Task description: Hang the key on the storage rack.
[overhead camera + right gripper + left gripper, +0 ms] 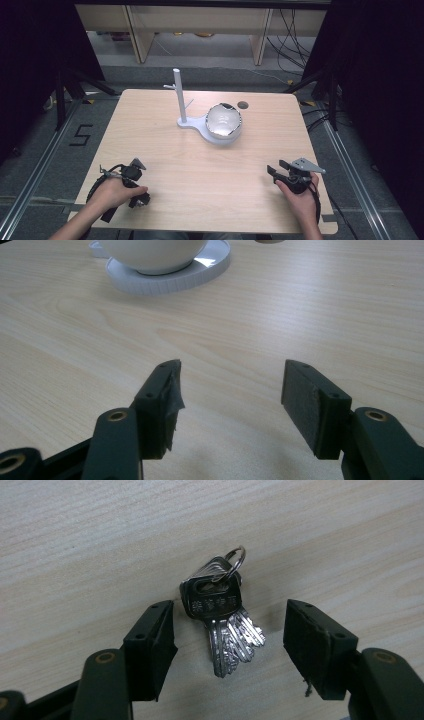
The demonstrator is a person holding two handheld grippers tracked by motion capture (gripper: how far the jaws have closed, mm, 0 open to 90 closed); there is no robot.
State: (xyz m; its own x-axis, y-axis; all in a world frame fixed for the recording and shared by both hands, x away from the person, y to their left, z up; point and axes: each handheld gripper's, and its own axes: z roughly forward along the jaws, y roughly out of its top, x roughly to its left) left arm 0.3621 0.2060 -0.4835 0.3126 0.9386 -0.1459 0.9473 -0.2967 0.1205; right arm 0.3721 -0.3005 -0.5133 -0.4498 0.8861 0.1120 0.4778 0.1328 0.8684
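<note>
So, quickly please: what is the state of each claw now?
Left claw: open, keys lying between the jaws, not gripped.
Right claw: open, empty.

In the high view my left hand [116, 192] sits at the lower left of the frame, forearm entering from the bottom edge, wrapped around the left gripper [141, 200], which tips downward. In the left gripper view its two black jaws rise from the bottom corners, standing wide apart, pads pressing nothing. My right hand [299, 196] rests at the lower right, holding the right gripper [274, 171] pointed toward the upper left. Its jaws also stand wide apart.
</note>
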